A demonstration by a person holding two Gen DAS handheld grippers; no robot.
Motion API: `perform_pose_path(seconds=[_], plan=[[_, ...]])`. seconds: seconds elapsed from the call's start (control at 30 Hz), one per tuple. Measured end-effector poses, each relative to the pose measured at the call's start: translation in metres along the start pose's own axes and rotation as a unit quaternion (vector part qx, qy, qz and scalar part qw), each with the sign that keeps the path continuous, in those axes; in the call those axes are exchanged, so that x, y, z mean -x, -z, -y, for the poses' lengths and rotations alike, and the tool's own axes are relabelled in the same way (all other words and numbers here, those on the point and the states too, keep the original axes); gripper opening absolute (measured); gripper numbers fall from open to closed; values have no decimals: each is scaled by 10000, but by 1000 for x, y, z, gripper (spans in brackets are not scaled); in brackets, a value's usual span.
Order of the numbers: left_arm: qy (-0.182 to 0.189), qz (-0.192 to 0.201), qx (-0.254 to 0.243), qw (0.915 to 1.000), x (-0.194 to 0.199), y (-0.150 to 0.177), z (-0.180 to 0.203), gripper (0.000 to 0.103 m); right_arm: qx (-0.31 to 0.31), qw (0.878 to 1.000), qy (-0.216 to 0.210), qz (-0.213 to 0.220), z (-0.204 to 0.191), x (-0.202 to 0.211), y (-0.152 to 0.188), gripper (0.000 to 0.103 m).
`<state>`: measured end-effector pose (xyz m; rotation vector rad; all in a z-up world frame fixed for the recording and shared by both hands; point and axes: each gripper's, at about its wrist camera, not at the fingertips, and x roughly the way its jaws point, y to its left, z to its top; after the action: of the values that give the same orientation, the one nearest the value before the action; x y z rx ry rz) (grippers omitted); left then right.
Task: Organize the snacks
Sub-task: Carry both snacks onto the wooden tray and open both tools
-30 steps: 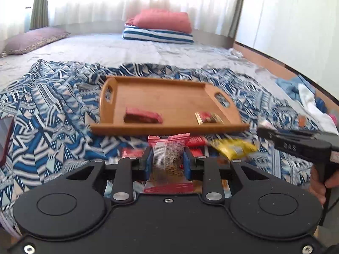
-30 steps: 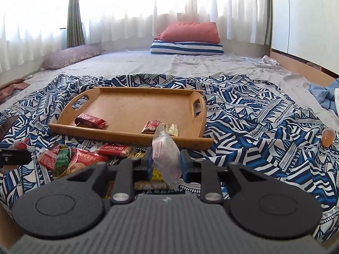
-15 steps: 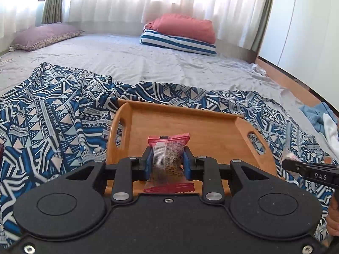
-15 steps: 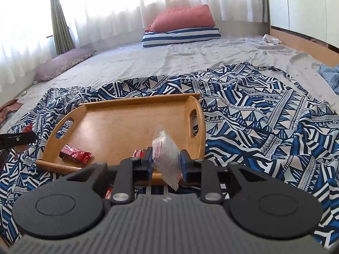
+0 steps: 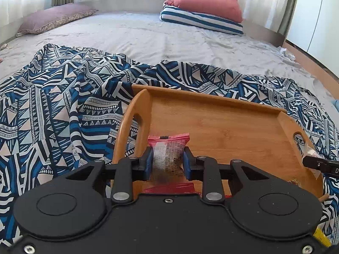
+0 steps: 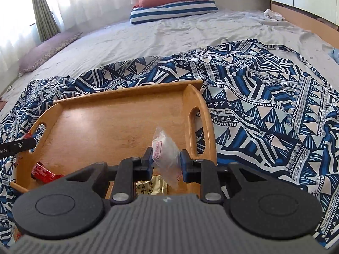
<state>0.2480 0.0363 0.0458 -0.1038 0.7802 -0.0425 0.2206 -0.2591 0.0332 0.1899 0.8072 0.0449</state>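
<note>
Both snacks now sit over the wooden tray point(image 5: 222, 124) instead of the pile in front of it. I've carried them forward in the last second, so the drop is next. Left gripper point(image 5: 167, 165): jaws closed on the red-wrapped snack point(image 5: 167, 154), above the tray's left end by the handle slot. Right gripper point(image 6: 166, 163): jaws closed on the clear packet point(image 6: 166, 158), above the right end. Already in the tray: red bar point(image 6: 42, 172), gold sachet point(image 6: 151, 187) right under the right jaws, so I'd release further in. Patterned blanket point(image 5: 53, 110) on the bed surrounds the tray; nothing blocks it.
</note>
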Motion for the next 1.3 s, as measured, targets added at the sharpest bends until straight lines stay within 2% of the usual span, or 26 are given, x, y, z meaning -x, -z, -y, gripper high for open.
perform_pose_path(seconds=[0.3,0.83,0.87,0.93,1.0,1.07,1.13,1.2,1.3], plan=[[-45,-226,-171,9996,-15,13,5,27,137,9998,125,-85,-2,-18,4,31],[21,-239,-406,9989,-3,28,15,29,326,9989,-259,-200,-11,-12,18,31],[-3,-219,-405,9989,-2,28,15,31,324,9989,-265,-190,-10,-11,18,35],[5,-156,-428,9990,2,27,15,43,314,9990,-271,-157,-10,-8,18,44],[47,-86,-426,9990,6,26,14,51,333,9990,-269,-97,-9,-4,18,44],[84,-27,-395,9992,11,26,14,61,301,9990,-316,-50,-7,1,17,51],[122,65,-388,9992,17,24,14,74,281,9988,-398,-18,-5,7,17,52],[165,144,-397,9990,25,24,14,83,294,9986,-441,22,-4,13,18,55],[214,250,-447,9985,38,25,15,89,344,9982,-482,94,-4,23,20,61]])
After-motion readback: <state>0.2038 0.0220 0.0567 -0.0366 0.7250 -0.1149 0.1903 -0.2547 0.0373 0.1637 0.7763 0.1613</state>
